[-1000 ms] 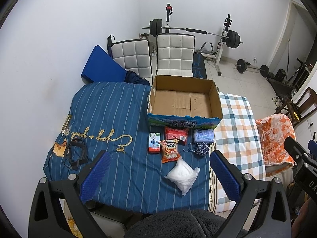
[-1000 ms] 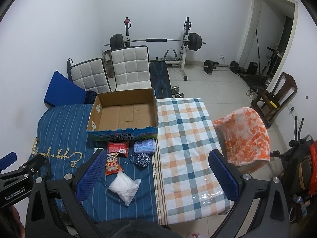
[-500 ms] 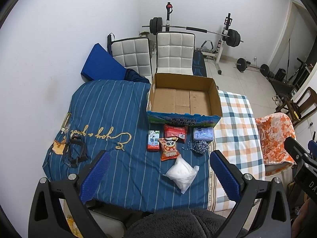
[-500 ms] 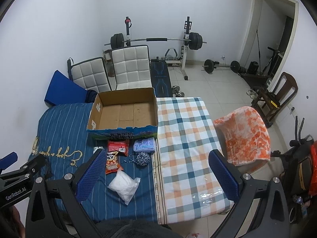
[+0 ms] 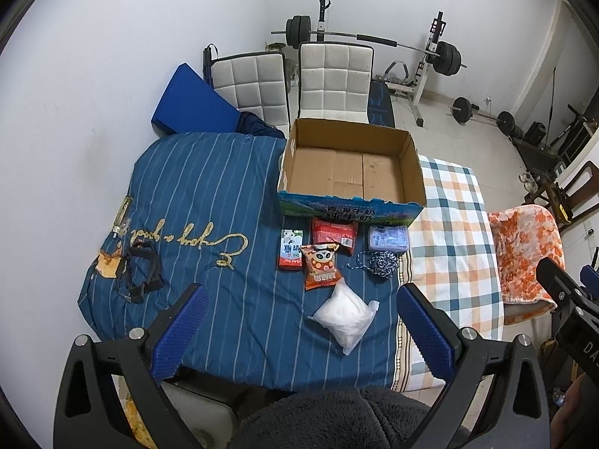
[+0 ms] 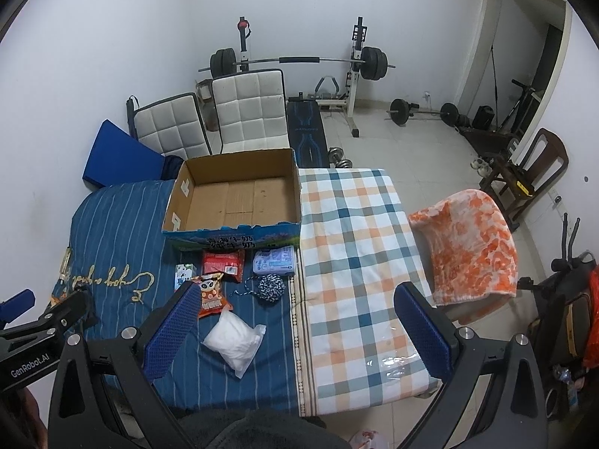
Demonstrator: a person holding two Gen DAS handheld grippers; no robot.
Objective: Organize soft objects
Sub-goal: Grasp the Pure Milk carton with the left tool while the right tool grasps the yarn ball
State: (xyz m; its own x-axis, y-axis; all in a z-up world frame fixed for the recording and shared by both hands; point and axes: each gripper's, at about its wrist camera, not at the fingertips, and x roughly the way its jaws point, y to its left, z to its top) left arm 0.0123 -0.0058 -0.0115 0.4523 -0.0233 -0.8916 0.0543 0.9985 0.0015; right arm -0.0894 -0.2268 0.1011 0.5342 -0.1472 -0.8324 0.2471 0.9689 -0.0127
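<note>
An open empty cardboard box [image 5: 352,172] [image 6: 239,194] stands on the bed. In front of it lie a white soft bag [image 5: 342,314] [image 6: 234,338], an orange snack pack [image 5: 321,266] [image 6: 211,295], a red pack [image 5: 334,232] [image 6: 223,263], a small milk carton [image 5: 291,249], a pale blue tissue pack [image 5: 388,237] [image 6: 274,260] and a blue-white rope ball [image 5: 382,265] [image 6: 271,288]. My left gripper [image 5: 297,301] is open and empty, high above the bed's near edge. My right gripper [image 6: 295,299] is open and empty, to the right of the items.
A blue striped cover [image 5: 194,202] and a checked sheet [image 6: 355,247] cover the bed. Black straps [image 5: 142,273] lie at the left. An orange blanket covers a chair [image 6: 471,247] on the right. White chairs [image 5: 333,78] and a barbell rack [image 6: 299,61] stand behind.
Both cameras have drifted slightly; the box and items sit a little higher in the left view. Nothing on the bed has moved. Both grippers stay open.
</note>
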